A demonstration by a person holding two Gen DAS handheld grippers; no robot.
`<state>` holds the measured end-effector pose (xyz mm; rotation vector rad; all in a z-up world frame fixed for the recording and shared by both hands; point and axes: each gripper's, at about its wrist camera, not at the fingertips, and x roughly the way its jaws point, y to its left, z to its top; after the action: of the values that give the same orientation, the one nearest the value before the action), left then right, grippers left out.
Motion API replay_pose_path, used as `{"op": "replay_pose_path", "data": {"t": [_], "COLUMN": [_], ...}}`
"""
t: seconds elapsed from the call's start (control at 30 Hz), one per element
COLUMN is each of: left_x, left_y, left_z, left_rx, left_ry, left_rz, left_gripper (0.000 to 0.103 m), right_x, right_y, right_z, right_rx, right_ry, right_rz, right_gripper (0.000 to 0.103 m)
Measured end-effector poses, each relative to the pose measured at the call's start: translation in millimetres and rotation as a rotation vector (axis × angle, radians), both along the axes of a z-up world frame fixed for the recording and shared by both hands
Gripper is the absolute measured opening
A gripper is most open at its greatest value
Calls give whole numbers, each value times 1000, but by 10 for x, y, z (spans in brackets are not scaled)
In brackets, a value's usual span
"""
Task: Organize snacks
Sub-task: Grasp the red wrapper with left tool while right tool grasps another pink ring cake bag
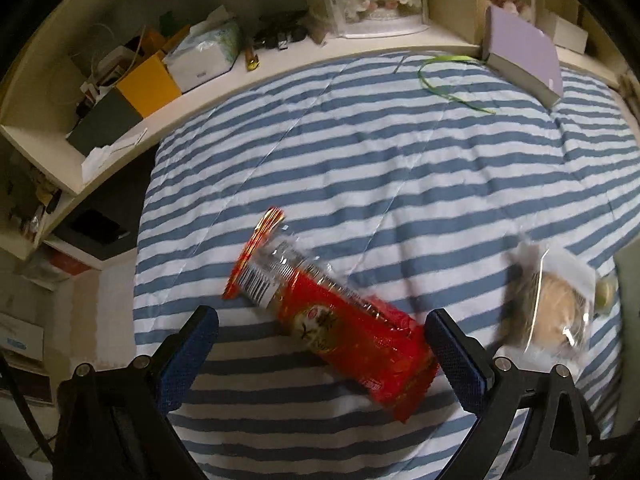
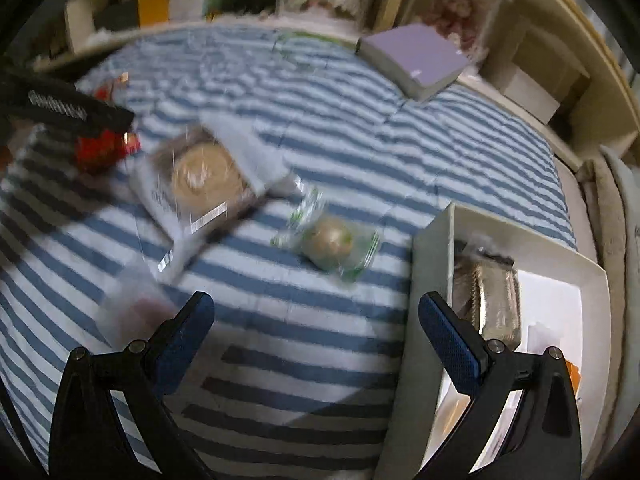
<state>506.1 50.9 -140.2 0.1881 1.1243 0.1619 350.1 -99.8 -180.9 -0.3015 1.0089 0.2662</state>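
Observation:
A red snack packet (image 1: 328,312) with a clear end lies on the striped blue and white bedcover (image 1: 400,168). My left gripper (image 1: 320,320) is open, its jaws wide on either side of the packet and just above it. A clear bag with a round pastry (image 1: 560,308) lies to its right; it also shows in the right wrist view (image 2: 204,180). A small green-wrapped round cake (image 2: 328,242) lies mid-bed. My right gripper (image 2: 316,312) is open and empty above the cover, beside a white box (image 2: 432,280) that holds a wrapped snack (image 2: 488,292).
A lavender book (image 1: 520,52) lies at the bed's far edge, with a green ribbon (image 1: 444,88) near it. A cluttered shelf (image 1: 192,92) with an orange box (image 1: 148,84) runs along the far side. The left gripper's body (image 2: 72,112) shows at the right view's left edge.

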Motion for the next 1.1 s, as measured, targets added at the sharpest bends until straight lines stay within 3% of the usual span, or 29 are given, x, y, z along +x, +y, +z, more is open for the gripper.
{"op": "replay_pose_path", "data": {"t": [0.23, 0.4, 0.57, 0.77, 0.87, 0.97, 1.1], "left_x": [-129, -147, -125, -88, -149, -134, -50], "left_y": [201, 345, 533, 669, 654, 666, 733], "left_z": [-30, -74, -40, 94, 140, 112, 79], "left_rx": [-17, 5, -71, -142, -134, -162, -266], "left_ry": [62, 113, 120, 6, 0, 29, 74], "left_rz": [16, 14, 29, -68, -135, -161, -104], "left_gripper": [103, 103, 103, 100, 89, 76, 66], "right_x": [-335, -541, -720, -836, -864, -891, -877], "right_y": [79, 44, -37, 98, 223, 396, 583], "right_z": [-113, -78, 126, 206, 165, 114, 49], "right_rx": [-46, 12, 184, 400, 455, 449, 430], "right_ry": [42, 77, 56, 32, 24, 6, 5], "right_rz": [74, 60, -10, -85, -135, -158, -140], "right_gripper": [103, 103, 103, 103, 103, 99, 77]}}
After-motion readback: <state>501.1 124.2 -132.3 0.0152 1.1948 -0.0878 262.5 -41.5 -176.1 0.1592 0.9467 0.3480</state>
